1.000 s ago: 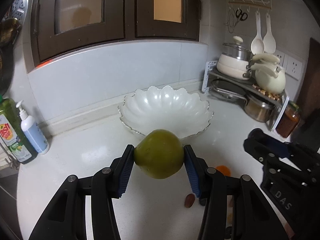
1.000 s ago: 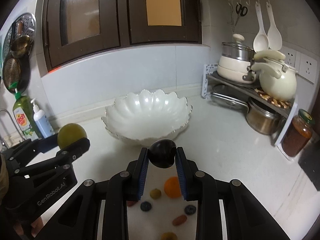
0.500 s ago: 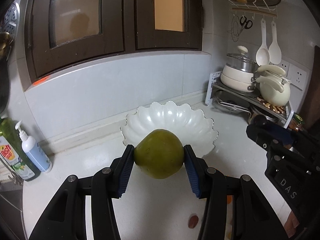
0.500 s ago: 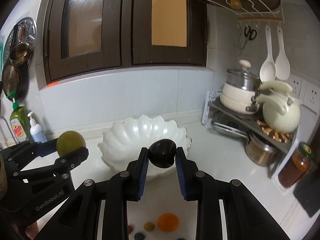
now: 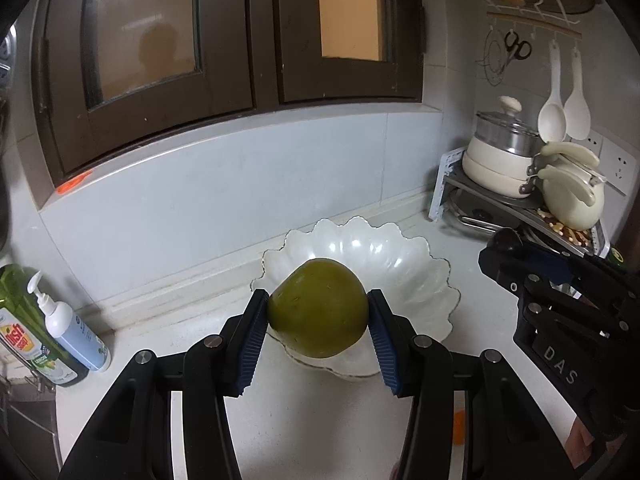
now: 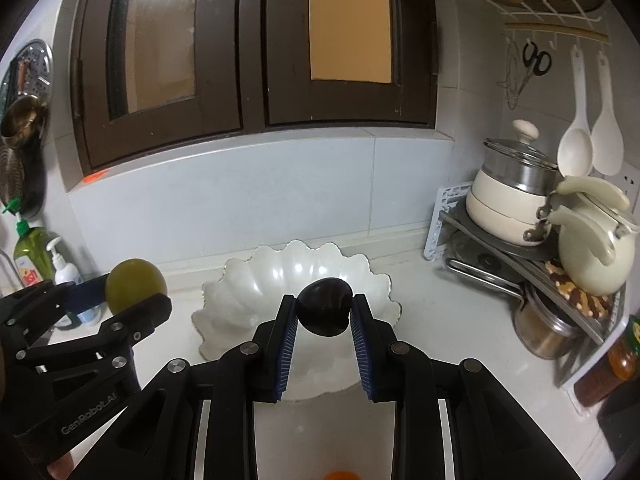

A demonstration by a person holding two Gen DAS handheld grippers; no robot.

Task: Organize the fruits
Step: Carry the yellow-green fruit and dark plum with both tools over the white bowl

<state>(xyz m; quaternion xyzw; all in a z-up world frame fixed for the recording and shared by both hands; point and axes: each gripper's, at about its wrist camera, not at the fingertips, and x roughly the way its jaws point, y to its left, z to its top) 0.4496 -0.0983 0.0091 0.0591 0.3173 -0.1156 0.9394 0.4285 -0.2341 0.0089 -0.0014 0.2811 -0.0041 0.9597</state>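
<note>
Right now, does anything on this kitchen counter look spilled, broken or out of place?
Nothing looks spilled or broken. The white scalloped bowl sits upright and empty. Only an orange fruit lies loose on the counter, not in the bowl.

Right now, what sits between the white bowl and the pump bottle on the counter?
Nothing: in the left wrist view the counter between the white bowl and the pump bottle is bare.
</note>
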